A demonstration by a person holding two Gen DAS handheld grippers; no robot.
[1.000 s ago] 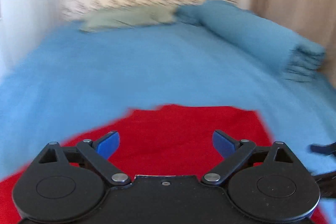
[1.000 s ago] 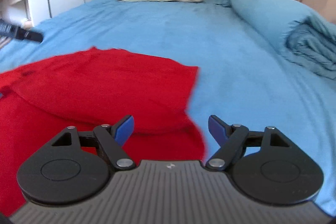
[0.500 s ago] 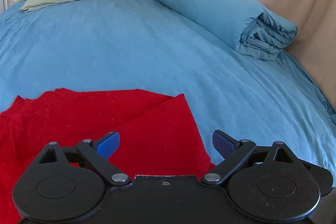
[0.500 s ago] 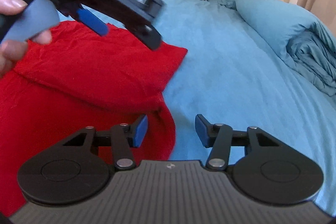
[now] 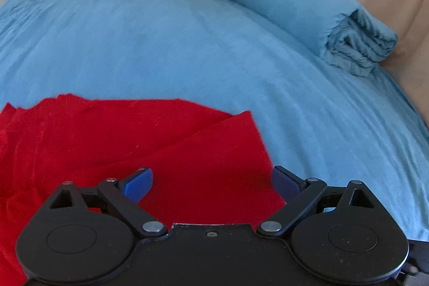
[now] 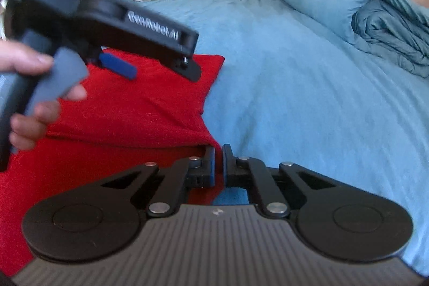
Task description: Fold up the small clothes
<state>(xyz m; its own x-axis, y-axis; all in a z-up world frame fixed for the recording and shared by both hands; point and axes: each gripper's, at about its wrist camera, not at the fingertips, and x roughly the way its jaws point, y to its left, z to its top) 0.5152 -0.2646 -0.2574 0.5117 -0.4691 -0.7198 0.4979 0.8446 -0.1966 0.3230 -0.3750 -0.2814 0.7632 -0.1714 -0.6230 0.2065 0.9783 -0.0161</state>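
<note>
On the bed [image 5: 187, 44], the red garment [image 5: 134, 146] lies partly folded, the right gripper [image 6: 218, 165] just closing, seemingly on its corner, the left gripper [image 5: 211, 178] wide open, empty.

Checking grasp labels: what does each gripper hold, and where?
Right gripper, just closed, pinches the red garment at its near right edge. Left gripper holds nothing.

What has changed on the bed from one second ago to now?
The right gripper has just been closing its jaws onto the red cloth edge. The left gripper, jaws open, swung across over the cloth's right corner. The rolled blue duvet stayed put.
</note>
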